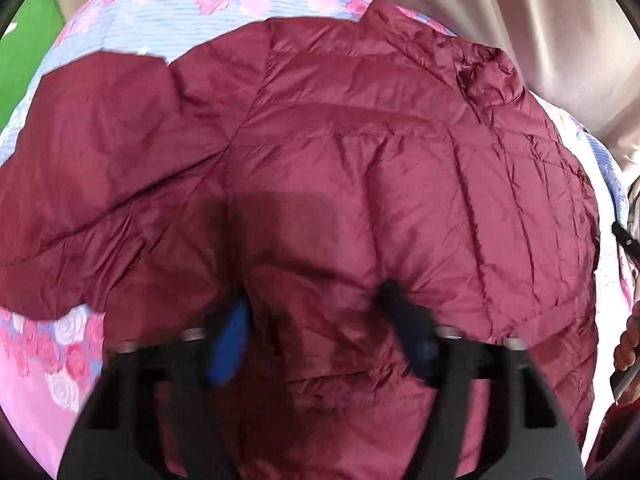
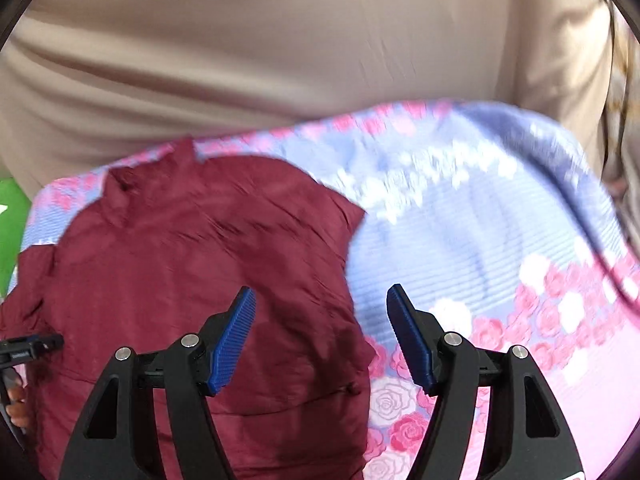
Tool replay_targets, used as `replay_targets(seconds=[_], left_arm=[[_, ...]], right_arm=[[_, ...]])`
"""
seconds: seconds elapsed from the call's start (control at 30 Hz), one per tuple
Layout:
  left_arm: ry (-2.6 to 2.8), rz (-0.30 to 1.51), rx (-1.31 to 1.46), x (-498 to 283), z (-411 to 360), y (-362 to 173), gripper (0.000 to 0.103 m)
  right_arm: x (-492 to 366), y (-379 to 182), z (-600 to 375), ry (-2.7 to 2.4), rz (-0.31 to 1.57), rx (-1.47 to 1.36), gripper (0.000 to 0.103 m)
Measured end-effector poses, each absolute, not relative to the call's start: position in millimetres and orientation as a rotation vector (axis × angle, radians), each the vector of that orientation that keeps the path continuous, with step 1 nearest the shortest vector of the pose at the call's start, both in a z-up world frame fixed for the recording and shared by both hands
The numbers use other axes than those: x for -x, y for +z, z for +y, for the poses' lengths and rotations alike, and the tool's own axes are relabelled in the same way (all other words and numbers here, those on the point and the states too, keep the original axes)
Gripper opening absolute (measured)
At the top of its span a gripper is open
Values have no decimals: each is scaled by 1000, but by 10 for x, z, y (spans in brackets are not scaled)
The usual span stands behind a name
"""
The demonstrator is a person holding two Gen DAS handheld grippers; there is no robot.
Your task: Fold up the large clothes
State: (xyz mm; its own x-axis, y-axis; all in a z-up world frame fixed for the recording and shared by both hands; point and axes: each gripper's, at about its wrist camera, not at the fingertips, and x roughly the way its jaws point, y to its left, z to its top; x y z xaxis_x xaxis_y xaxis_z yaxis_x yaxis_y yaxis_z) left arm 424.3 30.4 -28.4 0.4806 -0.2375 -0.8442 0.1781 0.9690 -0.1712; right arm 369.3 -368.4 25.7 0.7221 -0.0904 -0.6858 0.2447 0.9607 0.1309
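Observation:
A maroon quilted puffer jacket (image 1: 360,168) lies spread on a floral bedsheet (image 1: 160,24), collar at the far right, one sleeve out to the left. My left gripper (image 1: 316,320) is open, its blue pads blurred, just above the jacket's near hem. In the right wrist view the jacket (image 2: 192,264) fills the left half, collar at the far end. My right gripper (image 2: 320,332) is open and empty, hovering over the jacket's right edge and the sheet (image 2: 500,248).
A beige curtain (image 2: 280,48) hangs behind the bed. A green surface (image 1: 28,44) shows at the far left. The other gripper and a hand show at the left edge of the right wrist view (image 2: 24,352).

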Motion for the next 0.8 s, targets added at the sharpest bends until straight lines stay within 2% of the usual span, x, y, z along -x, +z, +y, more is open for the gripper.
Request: replay_targets(seconds=[0.03, 0.07, 0.1, 0.13, 0.17, 0.2, 0.37, 0.4, 0.47, 0.53, 0.7, 0.8], left_arm=[[-256, 1035, 57, -4253, 282, -280, 24], [-261, 1028, 50, -4283, 250, -255, 14], [-255, 1015, 46, -4300, 238, -228, 9], [-241, 990, 39, -4328, 226, -183, 7], [-215, 939, 7, -4338, 202, -93, 7], [-191, 890, -20, -4352, 184, 5, 6], [-145, 799, -67, -4465, 178, 194, 6], [-132, 828, -85, -4531, 144, 84, 6], [-113, 896, -105, -4617, 83, -194, 6], [-108, 910, -98, -4613, 96, -318, 6], [-104, 899, -82, -4555, 116, -334, 6], [-89, 891, -95, -4542, 74, -361, 7]], right_arm=[[-3747, 214, -3686, -180, 753, -235, 66], [-3834, 151, -3695, -164, 770, -263, 66], [-3900, 105, -3663, -151, 783, -275, 64], [-3968, 72, -3645, -144, 793, -287, 57], [-4019, 49, -3612, -140, 802, -284, 24], [-4054, 44, -3588, -136, 811, -279, 3], [-3805, 326, -3564, -127, 607, -304, 1], [-3834, 259, -3603, -155, 619, -305, 1], [-4051, -90, -3683, -215, 777, -281, 1], [-4076, -211, -3738, -227, 819, -308, 1], [-3712, 240, -3675, -259, 624, -292, 3], [-3739, 89, -3648, -230, 692, -285, 4]])
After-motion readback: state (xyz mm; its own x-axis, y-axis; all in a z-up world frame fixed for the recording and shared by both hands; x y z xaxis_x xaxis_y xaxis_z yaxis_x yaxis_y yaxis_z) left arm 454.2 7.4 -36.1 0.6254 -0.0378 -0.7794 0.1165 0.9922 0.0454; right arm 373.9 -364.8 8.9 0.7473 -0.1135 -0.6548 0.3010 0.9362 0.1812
